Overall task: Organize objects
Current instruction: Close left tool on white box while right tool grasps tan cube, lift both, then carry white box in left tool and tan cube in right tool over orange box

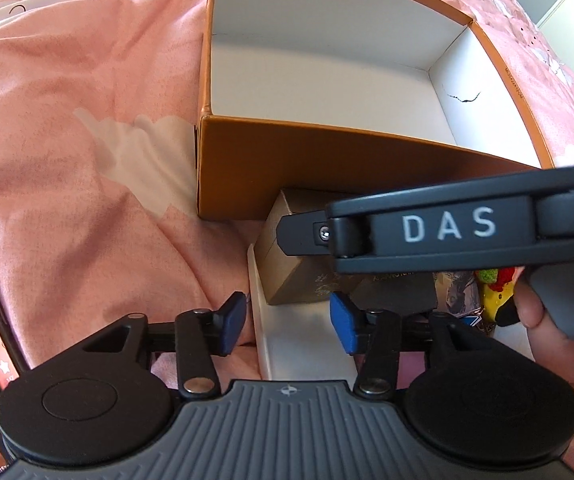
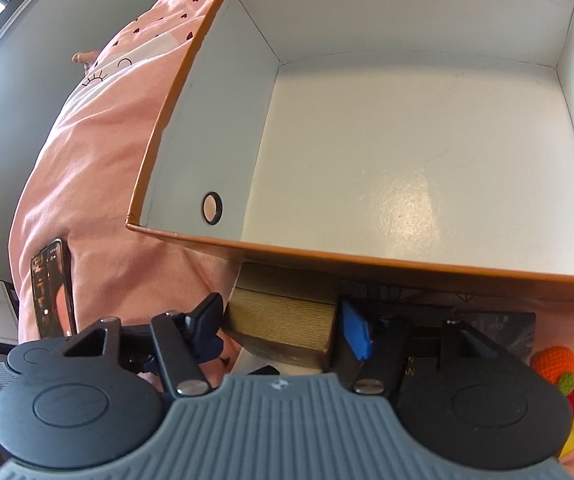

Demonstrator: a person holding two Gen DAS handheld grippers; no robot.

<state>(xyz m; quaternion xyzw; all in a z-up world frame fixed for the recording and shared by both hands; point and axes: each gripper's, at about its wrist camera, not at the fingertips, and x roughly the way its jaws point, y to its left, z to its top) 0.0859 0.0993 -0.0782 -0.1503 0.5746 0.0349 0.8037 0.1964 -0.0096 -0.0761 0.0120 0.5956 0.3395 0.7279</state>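
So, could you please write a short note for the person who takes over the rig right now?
Left gripper: jaws open, holding nothing, over the white tray edge.
Right gripper: jaws open, either side of the small gold-brown cardboard box, not clamped.
The large orange box with white inside holds nothing yet.
The crocheted carrot toy and dark packets lie in front of it.
Done: nothing packed. Left: everything.

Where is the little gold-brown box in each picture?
Left wrist view: the gold-brown box sits low in the middle, just below the big orange box, partly hidden by the right gripper.
Right wrist view: it sits low in the middle, between the open fingers of the right gripper.
Shared landmark: the big orange box, right behind it in both views.
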